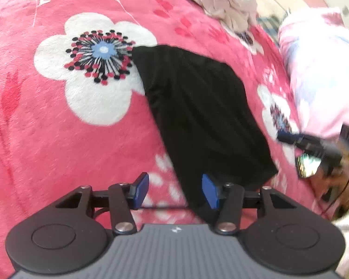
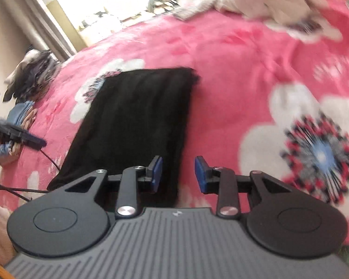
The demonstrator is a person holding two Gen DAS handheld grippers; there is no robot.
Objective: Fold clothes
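My left gripper (image 1: 175, 191) hovers with its blue pads (image 1: 142, 190) apart and nothing between them, above the near edge of a folded black garment (image 1: 202, 116). The garment lies flat as a rough rectangle on a pink floral blanket (image 1: 58, 139), running from the pads toward 12 o'clock, its far corner touching a large white flower print (image 1: 90, 97). At 1 o'clock a crumpled pale cloth heap (image 1: 223, 2) sits on the blanket, well apart from the garment. At 3 o'clock my right gripper (image 1: 290, 137) appears, blurred. In the right wrist view, my right gripper (image 2: 178, 174) likewise has its pads (image 2: 201, 174) apart and empty, poised over the garment's (image 2: 137, 121) near right edge; the left gripper (image 2: 32, 140) shows at 9 o'clock beside a dark cable (image 2: 51, 160).
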